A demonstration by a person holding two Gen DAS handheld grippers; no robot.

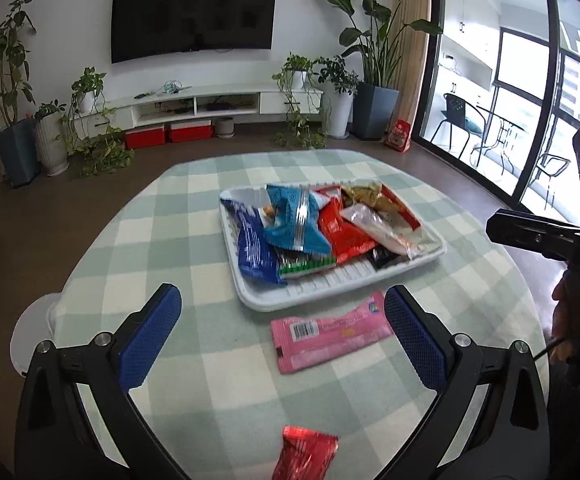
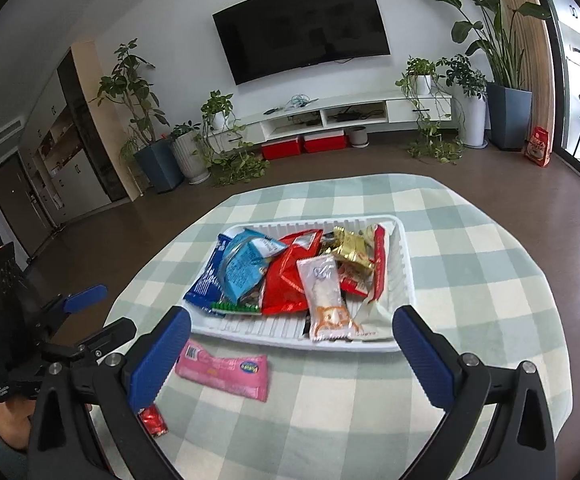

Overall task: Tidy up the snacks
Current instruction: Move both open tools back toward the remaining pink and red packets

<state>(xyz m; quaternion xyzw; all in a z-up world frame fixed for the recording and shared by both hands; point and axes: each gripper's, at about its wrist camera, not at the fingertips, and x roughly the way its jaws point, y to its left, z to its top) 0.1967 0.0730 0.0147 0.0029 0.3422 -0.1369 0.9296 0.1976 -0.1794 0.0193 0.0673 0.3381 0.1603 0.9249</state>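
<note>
A white tray (image 1: 261, 302) (image 2: 404, 276) on the checked tablecloth holds several snack packets: blue, red, gold and white ones. A pink packet (image 1: 330, 334) (image 2: 225, 370) lies flat on the cloth just in front of the tray. A small red packet (image 1: 306, 454) (image 2: 153, 420) lies nearer still. My left gripper (image 1: 281, 334) stands open above the cloth, with the pink packet below the gap and untouched. My right gripper (image 2: 292, 354) is open too, empty, over the tray's near edge. Each gripper shows at the side of the other's view.
The round table's cloth (image 1: 161, 240) (image 2: 470, 248) ends near both sides. Beyond it lie a brown floor, a TV cabinet (image 1: 209, 104) with red boxes under it, potted plants (image 1: 354, 80), and glass doors (image 1: 522, 80) at the right.
</note>
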